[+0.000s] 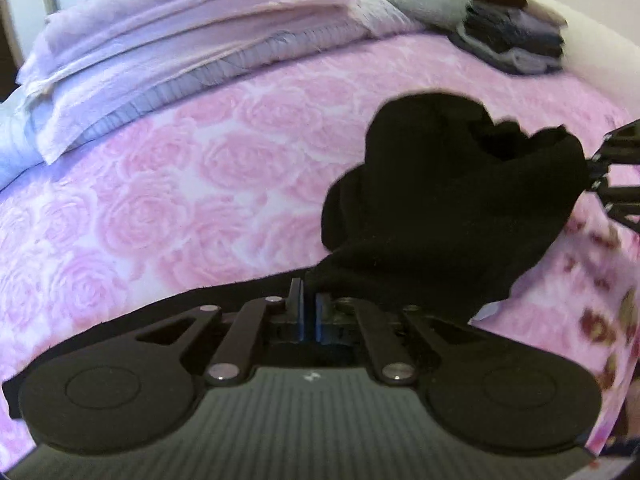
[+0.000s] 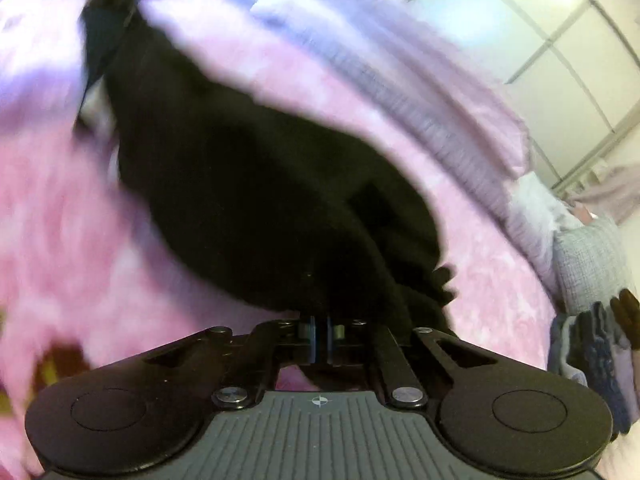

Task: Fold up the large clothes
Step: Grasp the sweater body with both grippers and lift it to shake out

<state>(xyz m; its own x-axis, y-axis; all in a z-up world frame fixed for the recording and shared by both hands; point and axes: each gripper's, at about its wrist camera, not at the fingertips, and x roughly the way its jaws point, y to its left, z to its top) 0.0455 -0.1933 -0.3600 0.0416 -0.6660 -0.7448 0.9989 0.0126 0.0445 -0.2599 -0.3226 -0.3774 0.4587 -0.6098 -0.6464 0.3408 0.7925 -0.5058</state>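
— Garment (image 1: 452,200), black one, where is it?
— It hangs bunched above the bed (image 1: 200,184) with the pink rose cover, stretched between both tongs.
— And the tongs?
— Left tongs (image 1: 307,300) are pressed together on one edge of the cloth. Right tongs (image 2: 320,330) are clamped on the other end.
— Anything smaller?
— A stack of folded clothes (image 1: 516,36) near the wall.

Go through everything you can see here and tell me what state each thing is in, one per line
left gripper: shut on the black garment.
right gripper: shut on the black garment.
black garment: bunched, stretched between both grippers over the bed.
pink rose bedspread: spread flat.
lilac bedding: folded, stacked on the bed.
pile of dark clothes: folded, stacked at the far corner.
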